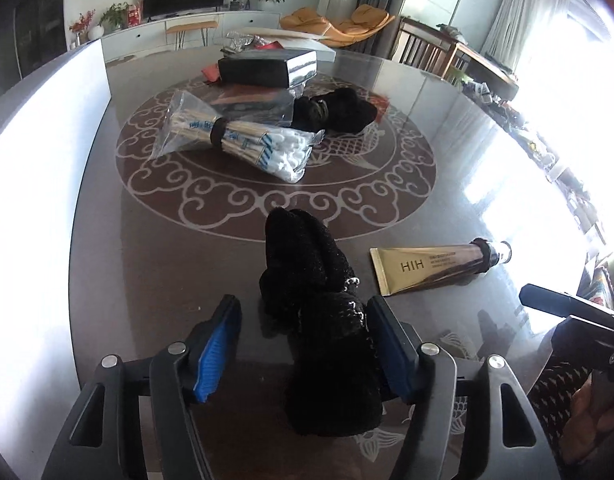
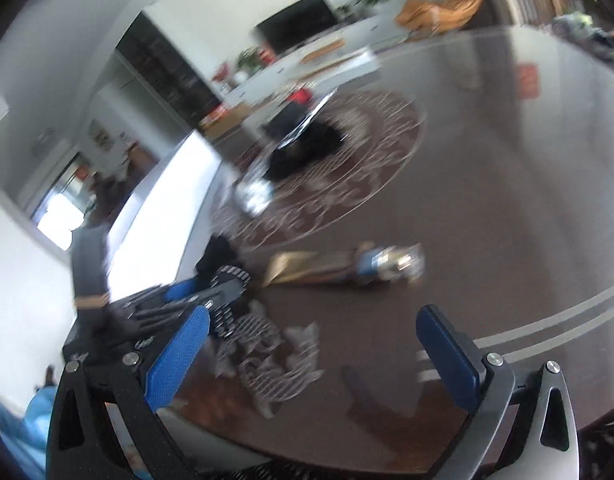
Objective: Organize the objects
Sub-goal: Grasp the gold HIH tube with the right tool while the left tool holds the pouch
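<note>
Right between the left tongs (image 1: 305,350) lies a black sock (image 1: 319,320), flat on the surface (image 1: 447,184). One blue pad (image 1: 391,350) touches its right side. The other pad has a gap next to it, so the left tongs are not squeezing the sock. They sit loose around it.

Just to the right of the sock lies one gold tube (image 1: 431,268), with its cap pointing away to the right.

Farther back, in the middle of the round swirl pattern, is a bag of cotton swabs (image 1: 243,138). Behind it sits a second black sock bundle (image 1: 339,110), and behind that one dark box (image 1: 267,68) with a shiny end. So there are two black sock things, one tube, one bag and one box.

Only the left view shows these things sharp and clear. It also shows a bit of the right tool at its right edge.

From the right view all is blurry. Its own right tongs (image 2: 311,354) stand wide apart with nothing between them, over a fish drawing on the surface. It shows the left tool from the side, which the left view cannot. The tube (image 2: 331,268) is a blurry streak, and the far pile is only a dark smear.
</note>
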Action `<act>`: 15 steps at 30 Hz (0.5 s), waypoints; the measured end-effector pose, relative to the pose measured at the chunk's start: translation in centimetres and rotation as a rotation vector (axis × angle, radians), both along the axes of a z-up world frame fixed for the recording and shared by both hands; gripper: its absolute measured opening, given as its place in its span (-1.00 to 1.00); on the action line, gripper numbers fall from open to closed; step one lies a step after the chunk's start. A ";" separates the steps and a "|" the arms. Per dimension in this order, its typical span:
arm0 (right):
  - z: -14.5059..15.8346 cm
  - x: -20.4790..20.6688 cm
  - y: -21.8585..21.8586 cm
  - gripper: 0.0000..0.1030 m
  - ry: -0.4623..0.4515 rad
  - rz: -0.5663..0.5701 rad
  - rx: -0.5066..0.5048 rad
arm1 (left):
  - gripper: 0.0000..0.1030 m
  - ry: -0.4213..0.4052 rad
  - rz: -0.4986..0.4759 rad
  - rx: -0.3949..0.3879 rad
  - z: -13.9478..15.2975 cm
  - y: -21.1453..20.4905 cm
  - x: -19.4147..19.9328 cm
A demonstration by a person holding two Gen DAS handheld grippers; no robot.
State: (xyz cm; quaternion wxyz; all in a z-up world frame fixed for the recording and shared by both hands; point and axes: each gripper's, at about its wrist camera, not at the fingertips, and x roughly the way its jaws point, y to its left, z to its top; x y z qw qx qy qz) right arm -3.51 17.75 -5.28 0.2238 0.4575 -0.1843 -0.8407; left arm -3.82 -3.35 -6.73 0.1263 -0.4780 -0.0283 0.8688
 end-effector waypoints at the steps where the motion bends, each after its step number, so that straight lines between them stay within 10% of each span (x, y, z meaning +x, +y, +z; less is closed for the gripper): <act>1: -0.3 -0.6 -0.6 1.00 -0.023 0.023 -0.009 | 0.25 -0.004 -0.002 -0.003 -0.1 0.1 0.1; 6: -2.4 -4.9 -2.3 0.91 -0.144 0.058 -0.088 | 0.38 -0.013 -0.003 -0.008 -0.1 0.0 0.2; 10: -1.9 -8.8 -2.2 0.81 -0.116 -0.043 0.019 | 0.86 -0.032 0.002 -0.035 -0.4 0.2 0.2; 15: -0.8 -10.2 -2.9 0.81 -0.106 -0.101 0.148 | 1.00 -0.053 0.025 -0.107 -0.8 1.0 -0.1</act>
